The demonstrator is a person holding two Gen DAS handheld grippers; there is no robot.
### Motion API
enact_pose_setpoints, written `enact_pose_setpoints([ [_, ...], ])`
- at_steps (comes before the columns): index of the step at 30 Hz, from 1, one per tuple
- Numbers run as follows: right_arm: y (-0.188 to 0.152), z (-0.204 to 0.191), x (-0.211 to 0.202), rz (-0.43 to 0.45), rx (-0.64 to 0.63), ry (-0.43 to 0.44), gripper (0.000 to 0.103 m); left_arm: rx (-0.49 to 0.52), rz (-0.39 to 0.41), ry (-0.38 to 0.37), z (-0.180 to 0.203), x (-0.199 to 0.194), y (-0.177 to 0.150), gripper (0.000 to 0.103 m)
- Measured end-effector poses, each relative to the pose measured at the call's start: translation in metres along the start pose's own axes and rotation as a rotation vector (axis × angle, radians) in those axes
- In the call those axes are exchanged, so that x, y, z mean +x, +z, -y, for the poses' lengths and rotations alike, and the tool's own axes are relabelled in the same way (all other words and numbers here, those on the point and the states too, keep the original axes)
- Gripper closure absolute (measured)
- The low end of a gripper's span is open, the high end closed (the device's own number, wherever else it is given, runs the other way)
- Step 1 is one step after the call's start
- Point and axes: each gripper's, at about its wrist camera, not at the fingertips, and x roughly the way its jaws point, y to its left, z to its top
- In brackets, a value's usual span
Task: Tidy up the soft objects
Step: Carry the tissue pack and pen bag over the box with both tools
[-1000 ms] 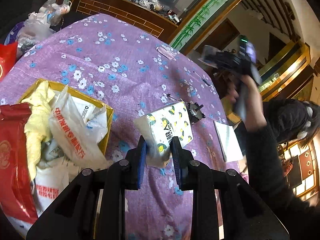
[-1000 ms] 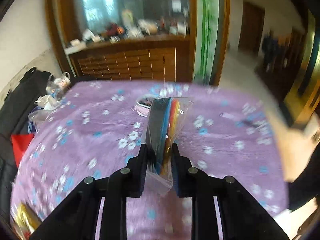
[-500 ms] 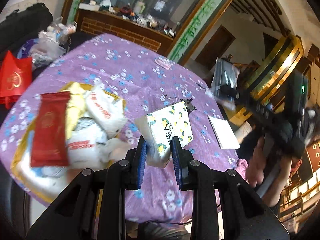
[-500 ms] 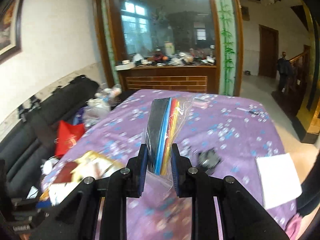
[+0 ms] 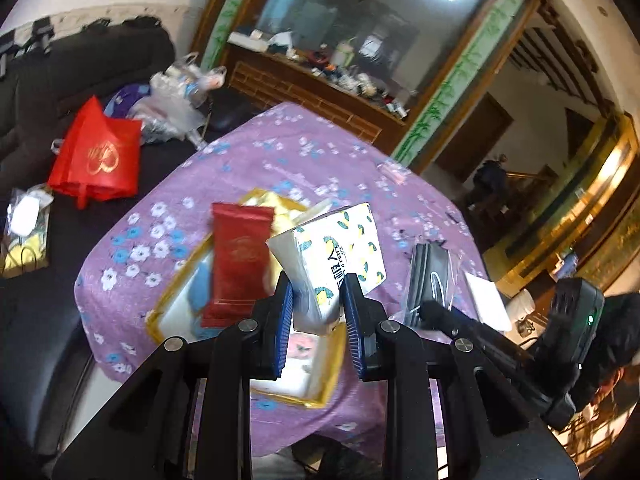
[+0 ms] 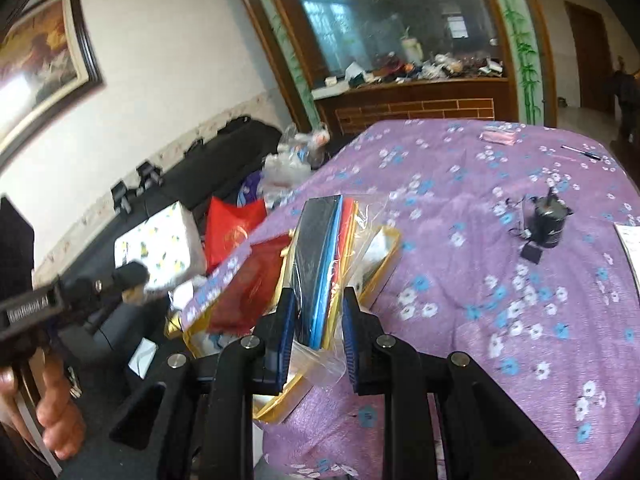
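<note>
My left gripper (image 5: 316, 320) is shut on a white tissue pack (image 5: 340, 248) with a lemon print and holds it above a yellow box (image 5: 160, 312) near the table's edge. In the box lie a red packet (image 5: 238, 264) and white bags. My right gripper (image 6: 316, 320) is shut on a clear bag of coloured sheets (image 6: 320, 248), which hangs over the same yellow box (image 6: 388, 264). In the left wrist view that clear bag (image 5: 432, 276) is just right of the tissue pack. The right wrist view shows the tissue pack (image 6: 160, 244) at its left, with a hand (image 6: 52, 412) under it.
The purple flowered tablecloth (image 6: 460, 280) carries a small black device (image 6: 546, 224), a white paper (image 6: 630, 240), a pen (image 6: 580, 153) and a pink packet (image 6: 500, 136). Beside the table, a black sofa (image 5: 60, 80) holds a red bag (image 5: 96, 156) and plastic bags (image 5: 176, 96).
The right gripper has swung left across the table with its bag, ending over the yellow box. The left gripper has drawn back with the tissue pack, so the box now lies under it.
</note>
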Motion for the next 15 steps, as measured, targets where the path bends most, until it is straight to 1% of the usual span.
enact_pose_setpoints([
  [4,0.003,-0.005,0.033,-0.062,0.002,0.029,0.082,-0.006,-0.044,0.03,-0.013,0.023,0.001,0.079],
  [5,-0.001,-0.01,0.037,-0.068,0.002,0.031,0.082,-0.006,-0.058,0.033,-0.016,0.031,0.002,0.079],
  [6,0.003,-0.012,0.045,-0.078,-0.003,0.037,0.082,-0.002,-0.067,0.037,-0.016,0.038,0.004,0.079],
  [9,0.009,-0.019,0.07,-0.102,-0.04,0.022,0.082,0.019,-0.091,0.077,-0.02,0.059,0.007,0.079],
  [12,0.012,-0.025,0.094,-0.131,-0.055,0.019,0.082,0.019,-0.131,0.094,-0.028,0.084,0.008,0.079],
  [15,0.009,-0.029,0.11,-0.14,-0.08,-0.015,0.081,0.026,-0.148,0.105,-0.033,0.098,0.009,0.079],
])
